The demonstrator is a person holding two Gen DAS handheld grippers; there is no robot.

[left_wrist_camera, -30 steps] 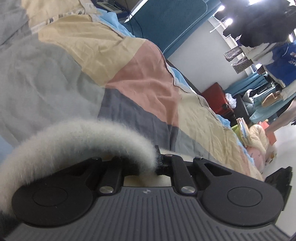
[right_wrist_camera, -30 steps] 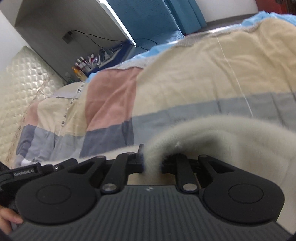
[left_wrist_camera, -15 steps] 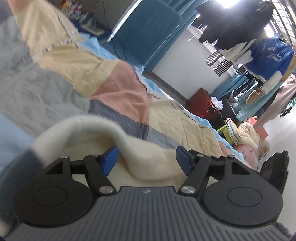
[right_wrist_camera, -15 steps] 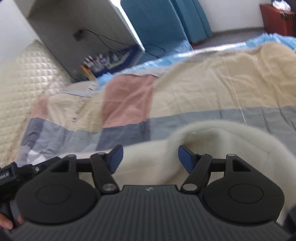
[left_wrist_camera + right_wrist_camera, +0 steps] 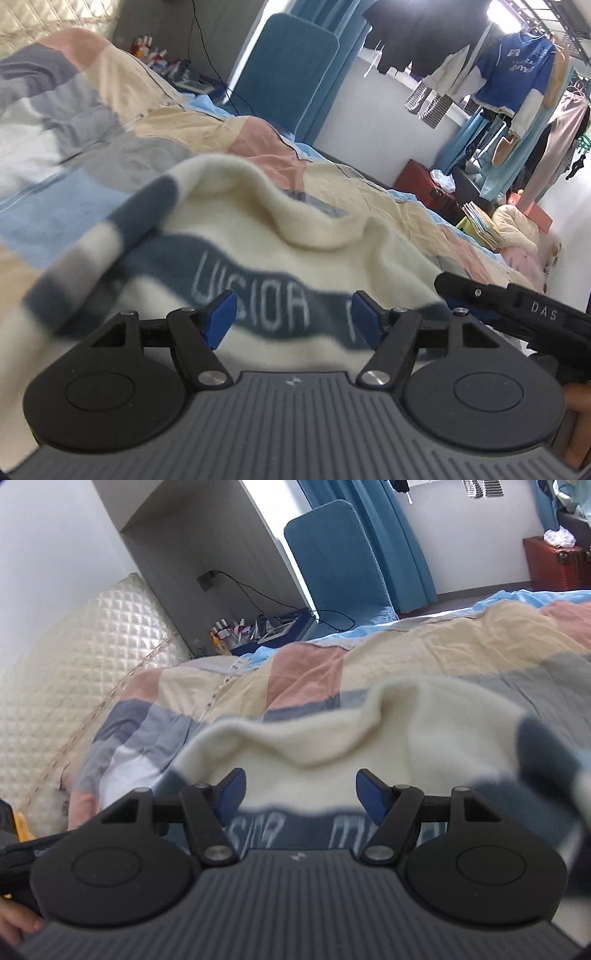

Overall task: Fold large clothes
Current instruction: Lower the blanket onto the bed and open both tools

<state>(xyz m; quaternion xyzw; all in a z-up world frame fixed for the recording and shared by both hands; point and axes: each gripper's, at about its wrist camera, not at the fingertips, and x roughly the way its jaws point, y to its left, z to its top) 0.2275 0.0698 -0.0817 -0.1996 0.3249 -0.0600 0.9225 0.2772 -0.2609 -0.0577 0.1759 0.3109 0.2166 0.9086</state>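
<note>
Both tools released above a cream sweater on the bed

Left tool (image 5: 291, 314) and right tool (image 5: 301, 788) gape empty over the cream-and-navy sweater (image 5: 258, 229); next, regrip at flat edges, not bunched ridges.

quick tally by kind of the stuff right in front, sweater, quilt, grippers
sweater: 1, cream with blue-grey bands
patchwork quilt: 1
left gripper: 1, open
right gripper: 1, open
total: 4

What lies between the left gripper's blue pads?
Nothing is gripped: the left gripper stands open, and through the gap the left wrist view shows only the cream sweater with its lettered blue band, lying beyond on the quilt.
</note>
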